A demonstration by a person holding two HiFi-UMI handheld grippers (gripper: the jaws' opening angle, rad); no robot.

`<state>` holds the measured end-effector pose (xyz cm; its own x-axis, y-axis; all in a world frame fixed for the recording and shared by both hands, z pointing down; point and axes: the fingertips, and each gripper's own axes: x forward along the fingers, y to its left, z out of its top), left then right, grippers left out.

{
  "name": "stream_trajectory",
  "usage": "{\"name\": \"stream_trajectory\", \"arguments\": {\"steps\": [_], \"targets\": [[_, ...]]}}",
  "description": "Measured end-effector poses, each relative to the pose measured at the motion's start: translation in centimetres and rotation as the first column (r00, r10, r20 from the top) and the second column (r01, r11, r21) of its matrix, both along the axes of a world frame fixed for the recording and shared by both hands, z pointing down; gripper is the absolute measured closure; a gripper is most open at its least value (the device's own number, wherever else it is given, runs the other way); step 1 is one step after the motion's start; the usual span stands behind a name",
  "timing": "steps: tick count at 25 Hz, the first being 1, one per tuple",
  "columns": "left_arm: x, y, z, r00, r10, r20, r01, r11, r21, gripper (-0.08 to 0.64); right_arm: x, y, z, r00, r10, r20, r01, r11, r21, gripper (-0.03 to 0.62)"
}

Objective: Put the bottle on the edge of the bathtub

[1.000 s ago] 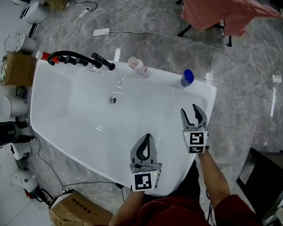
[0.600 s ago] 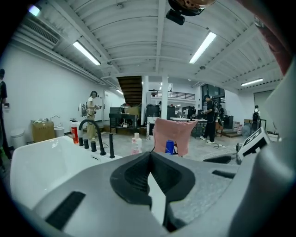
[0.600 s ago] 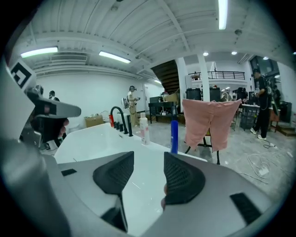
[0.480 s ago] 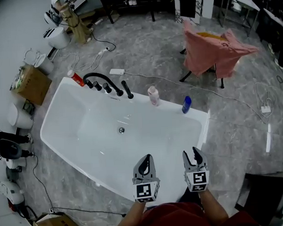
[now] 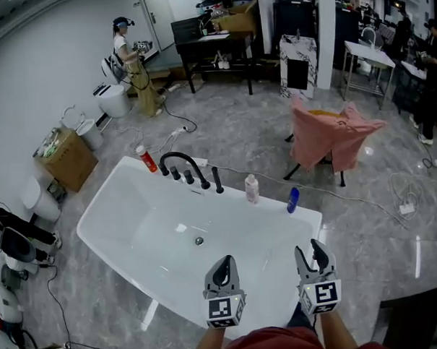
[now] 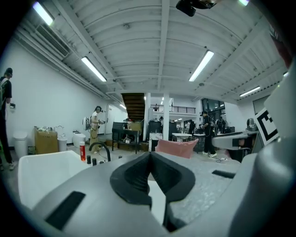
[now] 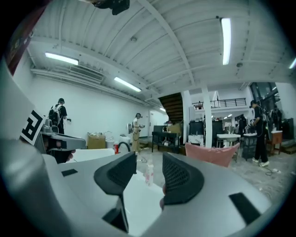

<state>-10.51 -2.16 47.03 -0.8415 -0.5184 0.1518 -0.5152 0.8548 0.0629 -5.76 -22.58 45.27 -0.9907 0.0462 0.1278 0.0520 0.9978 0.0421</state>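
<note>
- The small dark blue plastic bottle (image 5: 293,199) stands upright, its long axis vertical and its top pointing up; I read it as a plain blue cylinder, too small for me to make out a cap or label.
- It sits on the far rim of the white oval bathtub (image 5: 111,193), near the tub's right-hand end, well apart from both tools.
- Just beside it on the same rim stands a pale pink translucent bottle (image 5: 252,189), also upright; further along are the black arched faucet set (image 5: 176,161) and a red bottle (image 5: 146,159) at the far corner.
- My left gripper (image 5: 224,262) hangs over the near rim with its jaws pressed together and nothing in them.
- My right gripper (image 5: 310,247) is beside it over the near right end, jaws apart; they have just been closing a little, and nothing is between them. The pale pink bottle only shows far off through the gap.
- A pink cloth draped on a chair (image 5: 332,136) stands on the grey marble floor beyond the tub.
</note>
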Motion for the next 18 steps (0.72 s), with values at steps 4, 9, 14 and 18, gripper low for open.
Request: {"name": "stream_trajectory", "arguments": {"steps": [4, 9, 14, 18], "targets": [[0.2, 1.0, -5.5, 0.993, -0.001, 0.117, 0.0, 1.0, 0.011, 0.557, 1.1, -0.6, -7.2, 0.987, 0.021, 0.156, -0.025, 0.999, 0.02, 0.414], [0.7, 1.4, -10.4, 0.976, 0.015, 0.215, -0.017, 1.0, 0.012, 0.557, 2.0, -1.2, -11.7, 0.973, 0.033, 0.23, -0.046, 0.998, 0.049, 0.414], [1.4, 1.1, -11.9, 0.969, 0.034, 0.243, -0.04, 0.999, 0.02, 0.557, 2.9, -1.3, -11.7, 0.975, 0.048, 0.217, -0.06, 0.997, 0.048, 0.414], [1.7, 0.6, -11.8, 0.968, 0.052, 0.247, -0.061, 0.998, 0.026, 0.557, 3.6, -1.3, -11.9, 0.975, 0.049, 0.215, -0.063, 0.996, 0.062, 0.42]]}}
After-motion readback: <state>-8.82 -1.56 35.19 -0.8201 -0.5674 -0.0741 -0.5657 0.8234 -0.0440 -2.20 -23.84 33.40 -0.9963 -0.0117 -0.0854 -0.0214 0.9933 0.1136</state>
